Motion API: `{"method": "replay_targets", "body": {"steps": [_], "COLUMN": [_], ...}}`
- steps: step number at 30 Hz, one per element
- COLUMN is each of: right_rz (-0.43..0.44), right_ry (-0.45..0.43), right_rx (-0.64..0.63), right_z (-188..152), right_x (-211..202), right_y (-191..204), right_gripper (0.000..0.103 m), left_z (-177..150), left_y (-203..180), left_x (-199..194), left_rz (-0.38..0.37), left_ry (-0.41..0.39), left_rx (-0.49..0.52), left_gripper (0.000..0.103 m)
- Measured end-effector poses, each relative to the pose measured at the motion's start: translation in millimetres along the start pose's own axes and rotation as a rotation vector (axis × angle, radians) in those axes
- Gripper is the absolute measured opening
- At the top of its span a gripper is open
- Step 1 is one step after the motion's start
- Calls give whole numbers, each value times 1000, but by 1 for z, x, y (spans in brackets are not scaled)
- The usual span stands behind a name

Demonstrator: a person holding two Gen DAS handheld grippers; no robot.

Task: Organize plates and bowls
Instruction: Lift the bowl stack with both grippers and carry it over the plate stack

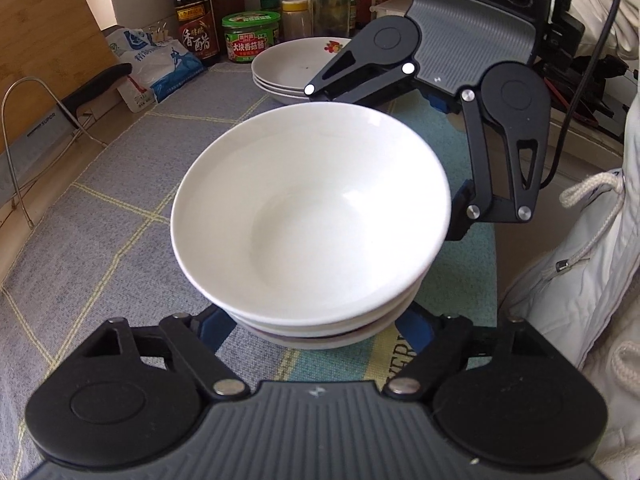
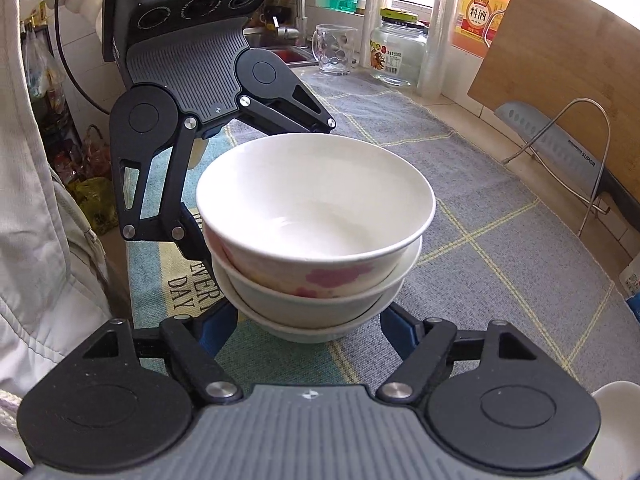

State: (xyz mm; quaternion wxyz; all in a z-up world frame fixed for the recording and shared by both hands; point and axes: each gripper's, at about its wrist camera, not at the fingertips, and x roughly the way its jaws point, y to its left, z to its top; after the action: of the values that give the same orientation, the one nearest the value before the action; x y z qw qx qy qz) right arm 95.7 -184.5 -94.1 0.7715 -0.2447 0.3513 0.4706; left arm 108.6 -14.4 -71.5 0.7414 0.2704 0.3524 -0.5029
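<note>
A stack of three white bowls [image 1: 312, 216] stands on the grey cloth; the right wrist view shows it [image 2: 316, 240] with pink flowers on the top bowl's side. My left gripper [image 1: 316, 332] is spread wide, its blue fingers [image 1: 212, 328] either side of the stack's base. My right gripper [image 2: 312, 332] faces it from the far side, also spread wide around the base. I cannot tell whether the pads touch the bowls. A stack of shallow white plates [image 1: 292, 68] sits behind.
Sauce bottles and jars [image 1: 250, 36] line the back wall. A cleaver [image 2: 560, 152] rests in a wire rack [image 2: 580, 152] against a wooden board [image 2: 560, 48]. A glass mug [image 2: 334, 50] and jar [image 2: 396, 54] stand near the sink. The person's white jacket [image 1: 580, 260] is close.
</note>
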Motion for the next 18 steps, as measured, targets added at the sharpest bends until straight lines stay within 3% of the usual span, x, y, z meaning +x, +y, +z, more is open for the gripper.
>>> {"method": "replay_targets", "body": {"steps": [18], "right_rz": [20], "right_ry": [24], "right_rx": [-19], "right_z": [4], "right_x": [5], "right_y": [-1], "right_gripper": [88], "left_z": [8], "left_y": [10], "left_x": [-2], "left_rz": [-76], "left_ry": [20], "left_rx": [28], "left_gripper": [86]}}
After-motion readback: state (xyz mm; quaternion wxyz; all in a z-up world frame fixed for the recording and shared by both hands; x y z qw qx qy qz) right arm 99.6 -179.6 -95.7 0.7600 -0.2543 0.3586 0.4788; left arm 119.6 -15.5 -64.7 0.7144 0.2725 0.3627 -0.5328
